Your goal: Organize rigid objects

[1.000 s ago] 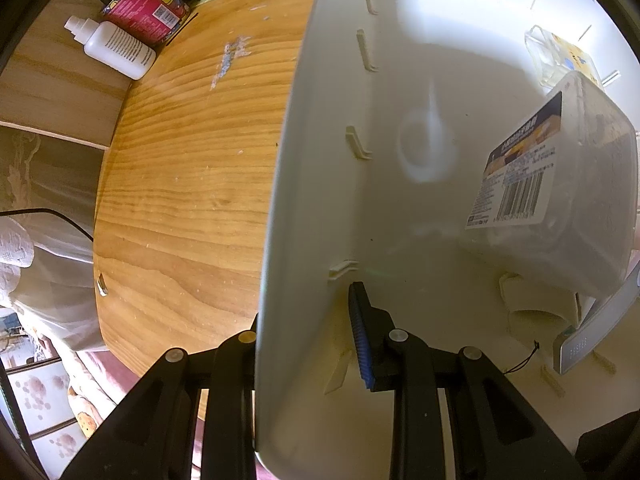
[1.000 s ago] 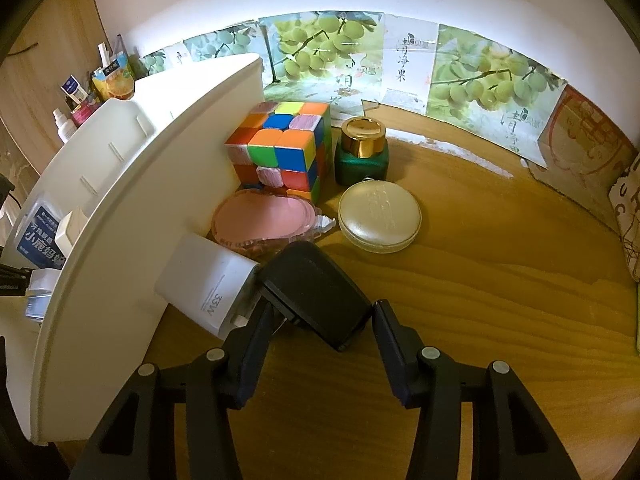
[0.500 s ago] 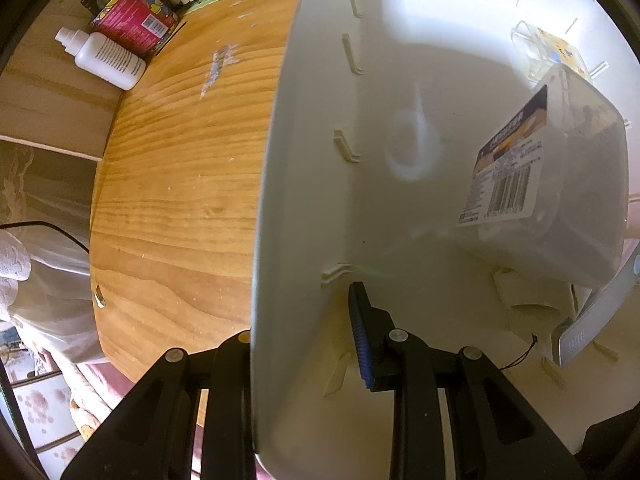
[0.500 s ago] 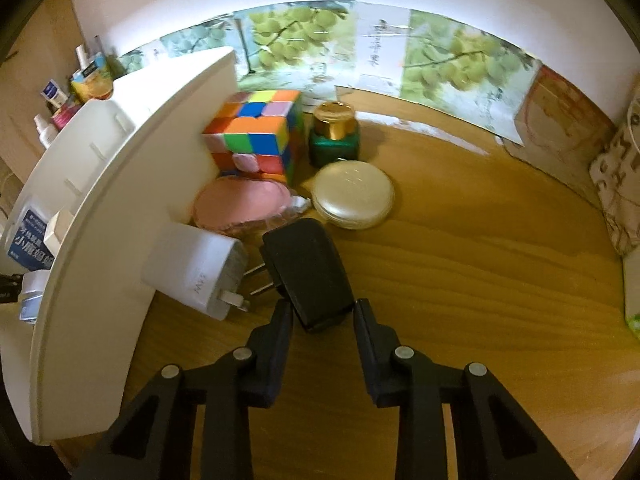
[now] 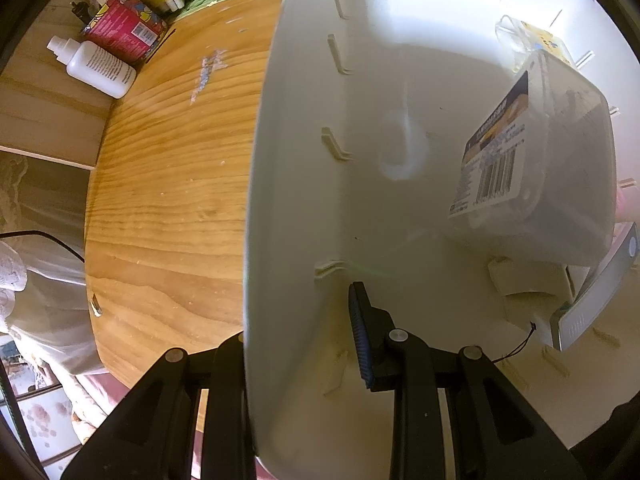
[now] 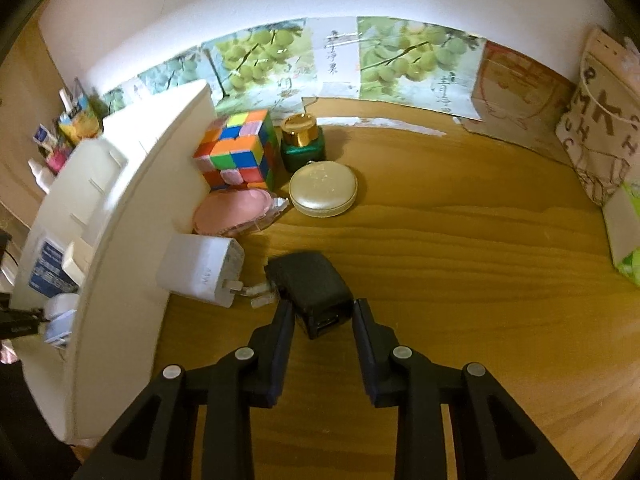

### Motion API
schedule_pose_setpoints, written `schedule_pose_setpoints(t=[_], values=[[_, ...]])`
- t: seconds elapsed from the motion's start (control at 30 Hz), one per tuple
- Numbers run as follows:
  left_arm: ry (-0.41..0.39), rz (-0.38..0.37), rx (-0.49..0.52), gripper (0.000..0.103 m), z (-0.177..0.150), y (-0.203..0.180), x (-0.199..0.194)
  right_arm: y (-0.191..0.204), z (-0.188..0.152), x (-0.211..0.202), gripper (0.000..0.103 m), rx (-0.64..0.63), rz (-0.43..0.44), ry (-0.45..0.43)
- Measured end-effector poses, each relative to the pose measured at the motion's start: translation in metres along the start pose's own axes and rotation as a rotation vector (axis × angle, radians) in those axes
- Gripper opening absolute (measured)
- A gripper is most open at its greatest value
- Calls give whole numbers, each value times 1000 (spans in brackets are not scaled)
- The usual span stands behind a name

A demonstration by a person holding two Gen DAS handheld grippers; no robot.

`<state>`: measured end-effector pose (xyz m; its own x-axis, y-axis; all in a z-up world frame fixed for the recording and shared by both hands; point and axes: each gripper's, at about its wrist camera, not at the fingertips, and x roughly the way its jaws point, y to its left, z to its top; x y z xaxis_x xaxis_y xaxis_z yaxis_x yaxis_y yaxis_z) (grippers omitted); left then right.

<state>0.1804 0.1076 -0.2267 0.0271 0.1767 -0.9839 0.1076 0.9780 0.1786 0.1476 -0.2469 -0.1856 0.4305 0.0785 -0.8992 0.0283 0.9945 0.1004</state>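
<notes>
On the wooden worktop [image 6: 440, 264], right tongs [image 6: 323, 322] angled down over the black charger [image 6: 310, 286], jaws closing with the charger's near end between them; left pad looks in contact, right pad with a sliver of gap, so grip not certain. Black charger lies flat, USB port toward the camera, well in from the worktop's edges. White plug adapter [image 6: 200, 270] just left of it, prongs pointing at the black charger and about touching it, its back against the outer wall of the white bin [image 6: 120, 248]. Beyond the adapter along the bin wall: pink round case [image 6: 232, 210], then Rubik's cube [image 6: 236, 152]. Green jar with gold lid [image 6: 301, 140] right of the cube; cream round compact [image 6: 323, 190] in front of the jar, near the pink case. Grape posters along the worktop's far edge.

Left tongs [image 5: 302, 328] point straight down and straddle the bin's near wall [image 5: 280, 200], one finger outside, one inside with blue pad facing the wall; clamped on the wall as far as visible. Inside the bin: clear lidded box with barcode label [image 5: 532, 176], a small white block [image 5: 528, 280] beneath it, a grey flat device [image 5: 592, 296] at the right side. White bottle [image 5: 96, 66] and a pink packet [image 5: 124, 26] lie at the worktop's far left corner.
</notes>
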Motion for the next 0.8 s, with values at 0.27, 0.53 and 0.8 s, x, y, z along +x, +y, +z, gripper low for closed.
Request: schedule_pose_setpoints(t=[0.27,0.53,0.8], values=[[-6,-10,12,29,-4,0,-2,2,-2,-28,2,47,48,-51],[-10,-18,26,29,-8,0,-4,5,-5,-38,2,72,45,-52],[-10,-24,37,29,-11,-3,-4,-1,-8,-32,4,142,43,-10]])
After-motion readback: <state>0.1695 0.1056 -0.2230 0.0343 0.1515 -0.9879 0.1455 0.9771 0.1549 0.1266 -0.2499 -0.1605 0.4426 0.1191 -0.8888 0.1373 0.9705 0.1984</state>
